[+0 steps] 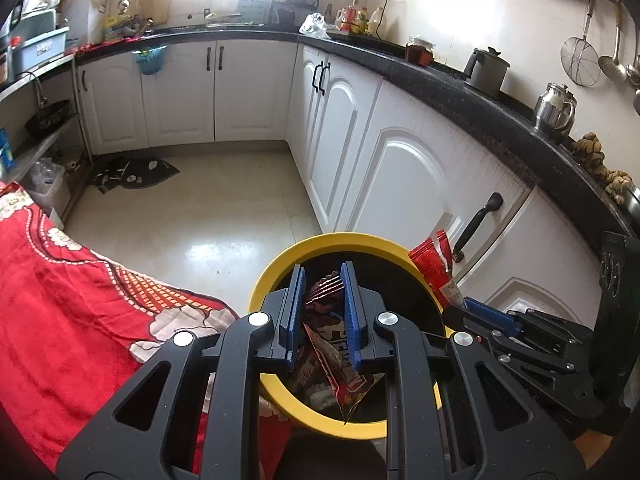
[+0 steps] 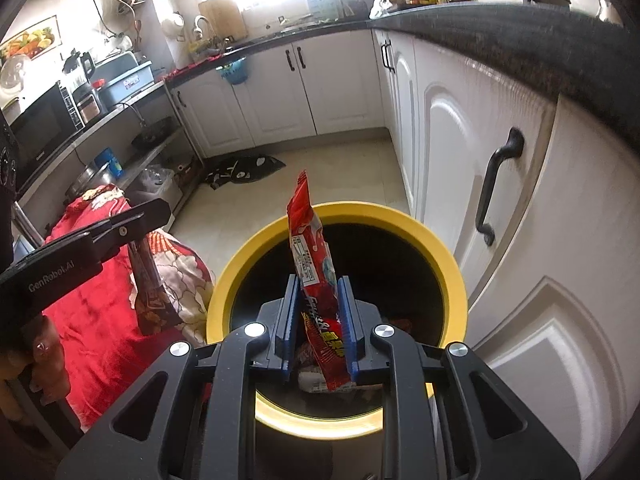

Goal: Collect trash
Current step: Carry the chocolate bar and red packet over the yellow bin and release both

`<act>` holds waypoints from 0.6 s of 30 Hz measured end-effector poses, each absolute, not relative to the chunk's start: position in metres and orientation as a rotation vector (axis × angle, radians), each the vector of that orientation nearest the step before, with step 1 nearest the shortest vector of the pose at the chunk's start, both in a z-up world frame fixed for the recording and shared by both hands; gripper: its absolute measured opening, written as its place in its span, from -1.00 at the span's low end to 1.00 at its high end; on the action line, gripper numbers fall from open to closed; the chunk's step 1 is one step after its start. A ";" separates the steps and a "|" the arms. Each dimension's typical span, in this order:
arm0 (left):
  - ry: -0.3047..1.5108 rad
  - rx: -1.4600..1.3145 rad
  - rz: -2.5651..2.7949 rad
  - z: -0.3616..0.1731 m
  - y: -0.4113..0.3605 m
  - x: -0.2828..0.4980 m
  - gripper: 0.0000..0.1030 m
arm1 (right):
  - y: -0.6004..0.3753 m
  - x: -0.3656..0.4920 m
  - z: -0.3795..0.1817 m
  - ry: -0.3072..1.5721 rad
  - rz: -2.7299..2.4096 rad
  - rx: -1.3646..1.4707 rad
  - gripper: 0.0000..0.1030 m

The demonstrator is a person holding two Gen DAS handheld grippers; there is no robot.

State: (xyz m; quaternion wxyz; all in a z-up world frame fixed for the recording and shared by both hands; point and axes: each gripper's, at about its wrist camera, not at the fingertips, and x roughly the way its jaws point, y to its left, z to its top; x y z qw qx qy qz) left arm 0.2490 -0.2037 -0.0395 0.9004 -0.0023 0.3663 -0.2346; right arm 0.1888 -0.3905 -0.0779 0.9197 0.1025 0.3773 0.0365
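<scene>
A bin with a yellow rim and a dark inside stands on the floor by the white cabinets. My left gripper hangs over its mouth, shut on a dark brown snack wrapper that droops into the opening. The right gripper hovers above the same bin's yellow rim, shut on a red snack packet standing upright between its blue pads. From the left wrist view the red packet pokes up at the bin's right rim. The right wrist view shows the left gripper with its brown wrapper. More trash lies inside the bin.
A red floral blanket covers something to the bin's left. White cabinet doors with a black handle stand close on the right under a dark countertop. A dark mat lies on the pale tiled floor. A person's hand grips the left tool.
</scene>
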 end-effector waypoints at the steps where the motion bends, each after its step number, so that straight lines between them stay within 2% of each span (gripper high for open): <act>1: 0.761 -0.005 -0.486 -0.041 -0.204 0.250 -0.74 | -0.390 0.190 -0.080 0.782 0.076 0.212 -0.62; 18: 0.816 -0.023 -0.482 -0.059 -0.210 0.268 -0.73 | -0.391 0.202 -0.096 0.821 0.061 0.210 -0.54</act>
